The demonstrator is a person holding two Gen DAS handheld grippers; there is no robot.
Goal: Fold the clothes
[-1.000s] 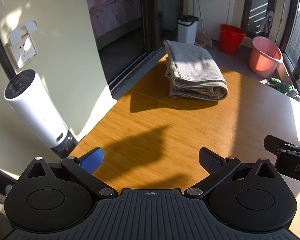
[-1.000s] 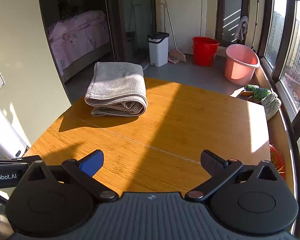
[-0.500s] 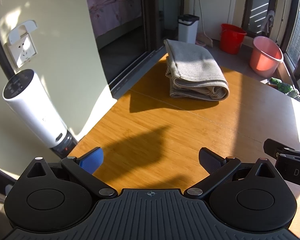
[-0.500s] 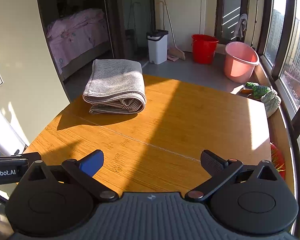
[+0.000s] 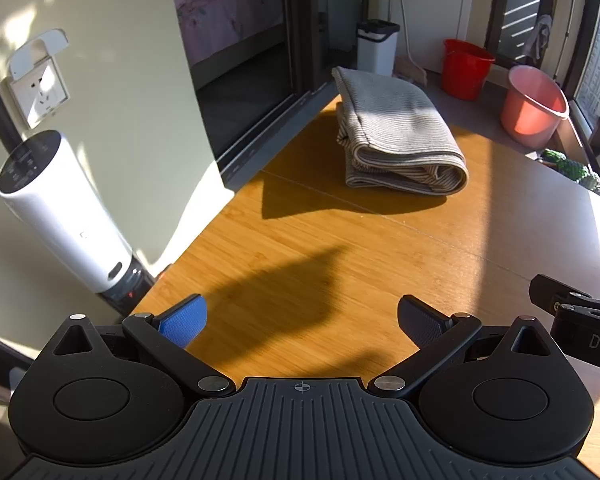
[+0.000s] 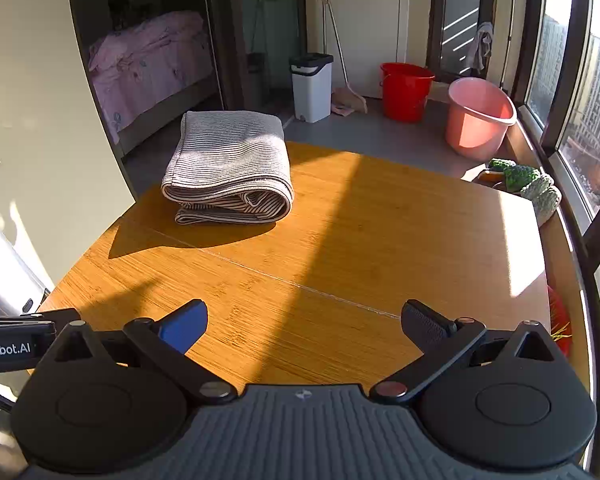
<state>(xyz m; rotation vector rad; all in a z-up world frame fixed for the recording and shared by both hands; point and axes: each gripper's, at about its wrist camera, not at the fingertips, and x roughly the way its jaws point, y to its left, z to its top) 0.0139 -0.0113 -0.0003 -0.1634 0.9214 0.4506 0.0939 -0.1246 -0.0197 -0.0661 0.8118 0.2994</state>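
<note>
The cloth lies folded in a thick striped bundle at the far left corner of the bench, its rolled fold facing the claws and its long axis running away from them toward the bedroom doorway. By its look the folding is done or nearly so.

From the right claw it sits at about 11 o'clock, well apart. From the left claw it sits at about 1 o'clock, also well apart. So it lies ahead and between the two, and I cannot tell which is nearer.

Both claws hang over the near edge of the bench with fingers spread wide and nothing between them. Any further move would call for a long forward reach by either hand.

Beyond the bench stand a bin, a red bucket and a pink tub.
</note>
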